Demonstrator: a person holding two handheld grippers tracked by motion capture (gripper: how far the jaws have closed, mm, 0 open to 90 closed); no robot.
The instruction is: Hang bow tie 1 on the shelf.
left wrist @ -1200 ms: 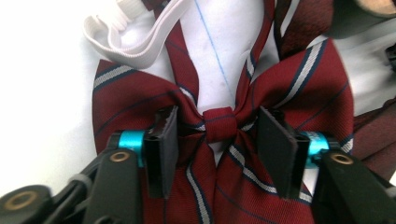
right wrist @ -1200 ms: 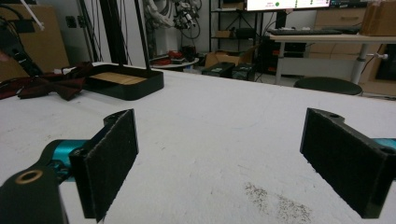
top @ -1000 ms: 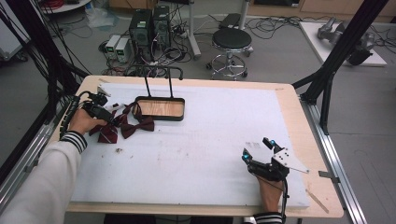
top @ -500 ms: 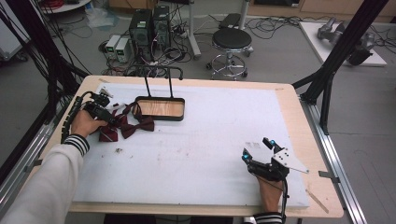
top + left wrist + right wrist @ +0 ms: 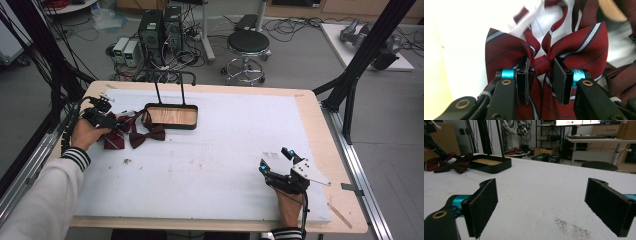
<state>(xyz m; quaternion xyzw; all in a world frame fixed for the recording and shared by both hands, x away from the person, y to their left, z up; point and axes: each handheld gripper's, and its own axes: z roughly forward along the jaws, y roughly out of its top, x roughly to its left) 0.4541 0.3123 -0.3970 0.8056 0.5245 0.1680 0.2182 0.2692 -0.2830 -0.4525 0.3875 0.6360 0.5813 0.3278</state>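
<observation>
having just narrowed, left gripper (image 5: 540, 72) now pinches the bow tie (image 5: 544, 62) knot; right gripper (image 5: 546, 205) unchanged, open

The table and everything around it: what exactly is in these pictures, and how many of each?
Bow ties: two, dark red with pale stripes, at the table's left end beside the tray; the left one has its knot between the left gripper's jaws.
Tray: one, black rim, wooden floor, tall wire handle, left rear of the table.
Table: one, wooden edge under a white cover.
Stool: one, black, on the floor behind.
Computer towers: two, dark, on the floor behind.
Left gripper: black with blue, jaws just closed in around the knot.
Right gripper: black with blue, jaws wide open, nothing held, near right.
</observation>
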